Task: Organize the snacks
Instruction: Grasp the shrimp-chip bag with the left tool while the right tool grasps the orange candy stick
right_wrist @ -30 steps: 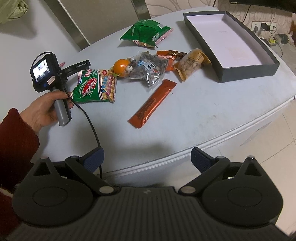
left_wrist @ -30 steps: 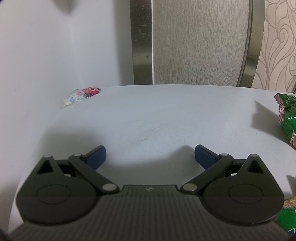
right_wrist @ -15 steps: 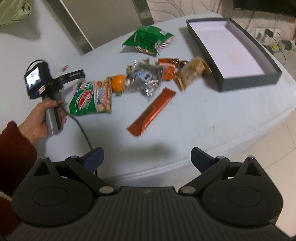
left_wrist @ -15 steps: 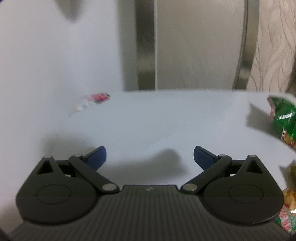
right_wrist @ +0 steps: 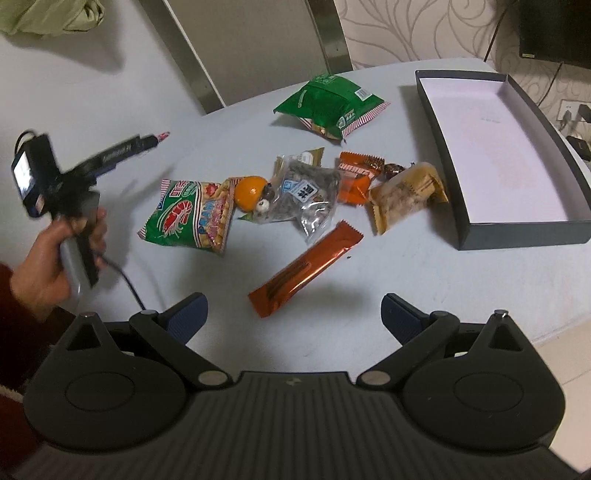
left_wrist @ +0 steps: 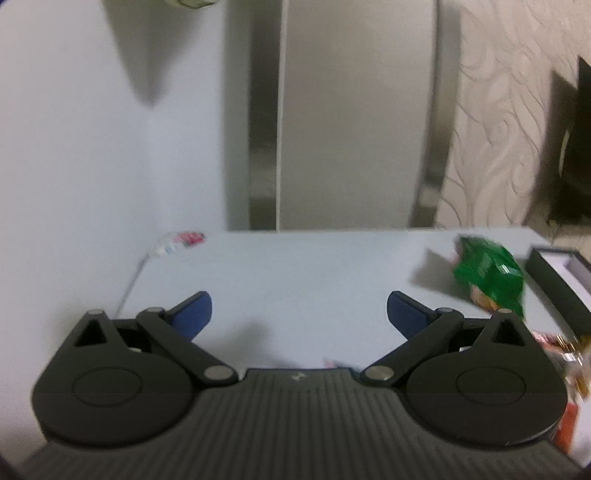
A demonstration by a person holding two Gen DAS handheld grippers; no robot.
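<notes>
Nothing has yet been placed in the shallow dark-grey cardboard box with a white lining (right_wrist: 517, 147), so the sorting is judged to be at its opening approach. The snacks are scattered on the pale grey worktop (right_wrist: 406, 280) left of the box; the long orange foil bar (right_wrist: 306, 269) lies nearest the released, empty right claw (right_wrist: 293, 314). The left claw (left_wrist: 299, 312) is also spread wide (its view is blurred). A descent onto the bar is called for next.

A home: patterned wallpaper (right_wrist: 424, 33), wall sockets (right_wrist: 570, 110), and a snack-strewn table (right_wrist: 406, 280)
</notes>
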